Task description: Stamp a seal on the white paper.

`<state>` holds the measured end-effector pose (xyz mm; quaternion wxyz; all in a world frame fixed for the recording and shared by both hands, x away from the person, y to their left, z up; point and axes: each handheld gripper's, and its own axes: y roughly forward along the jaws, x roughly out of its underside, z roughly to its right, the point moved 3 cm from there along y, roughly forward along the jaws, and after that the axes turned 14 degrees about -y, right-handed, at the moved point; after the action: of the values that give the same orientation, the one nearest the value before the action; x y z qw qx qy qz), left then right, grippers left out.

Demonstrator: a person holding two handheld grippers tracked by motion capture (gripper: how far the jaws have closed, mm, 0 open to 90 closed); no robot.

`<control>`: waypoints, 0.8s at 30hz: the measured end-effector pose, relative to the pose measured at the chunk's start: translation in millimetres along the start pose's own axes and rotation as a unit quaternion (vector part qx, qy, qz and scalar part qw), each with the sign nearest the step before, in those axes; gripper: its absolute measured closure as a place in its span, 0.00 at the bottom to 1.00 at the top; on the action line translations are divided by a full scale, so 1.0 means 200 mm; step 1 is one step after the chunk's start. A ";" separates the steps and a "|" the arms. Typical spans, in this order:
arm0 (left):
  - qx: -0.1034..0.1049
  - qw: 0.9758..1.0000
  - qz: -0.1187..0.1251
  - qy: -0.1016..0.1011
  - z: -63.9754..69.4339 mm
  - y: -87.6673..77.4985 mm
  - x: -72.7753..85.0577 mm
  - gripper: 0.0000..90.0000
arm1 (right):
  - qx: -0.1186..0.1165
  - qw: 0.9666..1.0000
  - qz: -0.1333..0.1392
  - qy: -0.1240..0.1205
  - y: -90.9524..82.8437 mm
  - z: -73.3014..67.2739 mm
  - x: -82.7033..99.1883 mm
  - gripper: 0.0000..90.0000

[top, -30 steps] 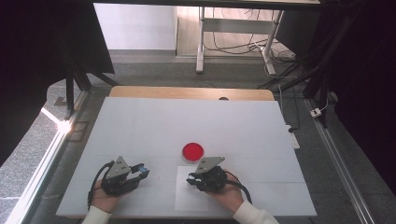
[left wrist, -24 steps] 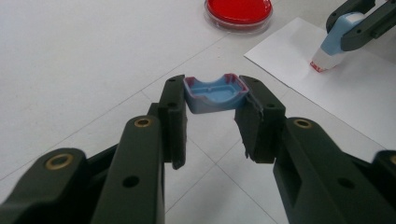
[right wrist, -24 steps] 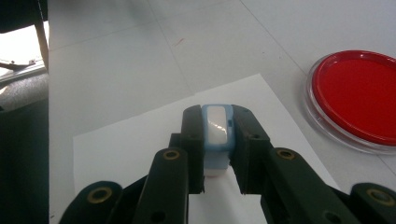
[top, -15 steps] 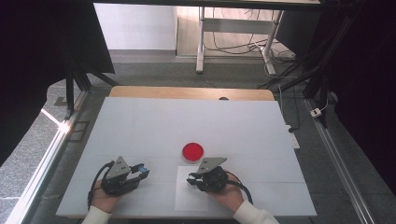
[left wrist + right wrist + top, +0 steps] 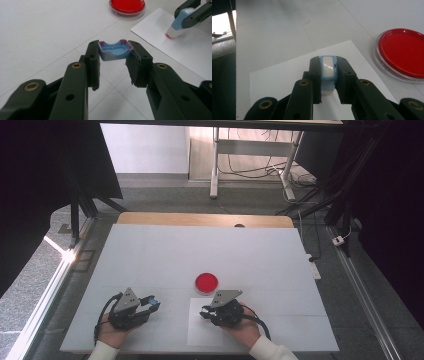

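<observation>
So we can't really make out the stamp's face: in the left gripper view its lower end sits on the paper (image 5: 175, 52) with a bit of red at the contact, but what it prints is hidden. In the right gripper view the stamp (image 5: 328, 75) is seen from behind, wedged between the black jaws, and its bottom end is cut off by them. From the high view both hands are cropped at the bottom edge, and the stuff they hold is too small to read.

Compared with a second ago we see no change: both hand-held grippers sit in the same spots, pad and paper too.

Count: two hand-held grippers, one stamp, one cap, one red ink pad, one sheet of paper, one tabletop (image 5: 150, 260).

The left hand-held gripper (image 5: 113, 58) is clamped on the light-blue cap (image 5: 114, 50), open side up, pinched right at the jaw tips, just above the tabletop. The right hand-held gripper (image 5: 327, 77) is closed tight on the stamp, which stands on the paper near the front edge of the tabletop. The round pad (image 5: 206, 282) lies just beyond the paper, between the two hands and a bit further out.
</observation>
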<state>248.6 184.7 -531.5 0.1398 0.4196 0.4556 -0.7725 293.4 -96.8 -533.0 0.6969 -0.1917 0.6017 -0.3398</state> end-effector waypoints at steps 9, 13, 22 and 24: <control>-0.001 1.000 0.001 0.000 -0.01 0.00 0.00 0.71 | -0.001 1.000 0.003 0.008 0.00 0.00 0.00 0.84; -0.004 1.000 0.001 -0.001 -0.01 0.00 0.00 0.71 | 0.002 1.000 0.003 -0.004 0.00 0.00 -0.01 0.83; -0.004 1.000 0.002 -0.002 -0.02 0.00 0.00 0.71 | -0.003 0.999 0.034 0.011 -0.03 0.01 -0.02 0.83; -0.005 1.000 0.003 -0.003 -0.02 0.00 0.00 0.71 | 0.002 0.999 0.040 0.013 -0.05 0.01 -0.03 0.83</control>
<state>250.2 188.4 -532.0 0.1455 0.4184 0.4577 -0.7709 293.8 -99.6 -522.1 0.7026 -0.1617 0.6171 -0.3153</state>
